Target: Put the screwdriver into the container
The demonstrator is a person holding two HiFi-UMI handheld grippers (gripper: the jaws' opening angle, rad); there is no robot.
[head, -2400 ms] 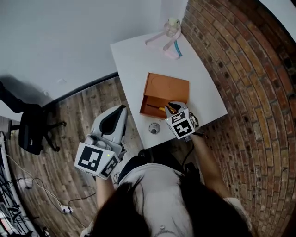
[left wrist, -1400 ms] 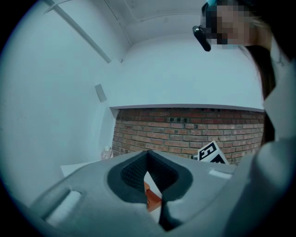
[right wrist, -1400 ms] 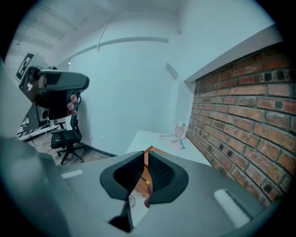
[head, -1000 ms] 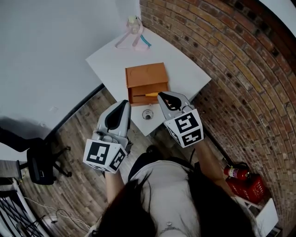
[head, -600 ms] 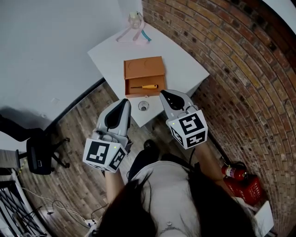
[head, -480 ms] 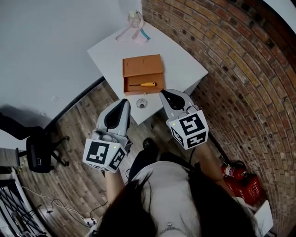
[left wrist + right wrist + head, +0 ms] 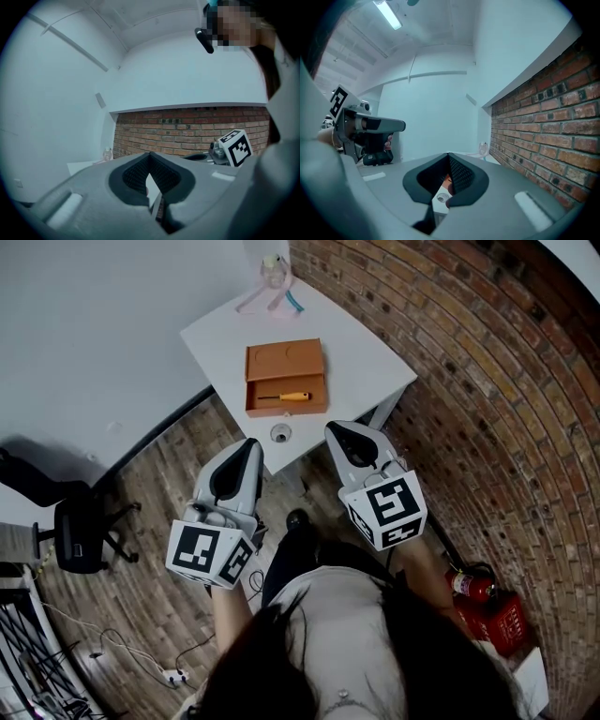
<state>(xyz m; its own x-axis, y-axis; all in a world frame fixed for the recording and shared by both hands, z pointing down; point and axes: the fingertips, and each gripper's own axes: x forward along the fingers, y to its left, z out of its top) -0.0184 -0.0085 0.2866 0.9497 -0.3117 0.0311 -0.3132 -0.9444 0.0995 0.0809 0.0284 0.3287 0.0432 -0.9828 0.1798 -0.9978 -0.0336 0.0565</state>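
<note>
Screwdriver (image 7: 286, 397), lying in container (image 7: 284, 358): light, rigid, likely slippery shaft; you would grip its yellow handle. Left gripper (image 7: 249, 444), right gripper (image 7: 337, 430): fingers together, empty.

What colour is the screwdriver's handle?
The screwdriver has a yellow handle, seen best in the head view.

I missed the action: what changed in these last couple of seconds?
The right gripper left the screwdriver lying in the orange box and drew back off the table, jaws shut. The left gripper stayed back, shut and empty; the box stayed open.
</note>
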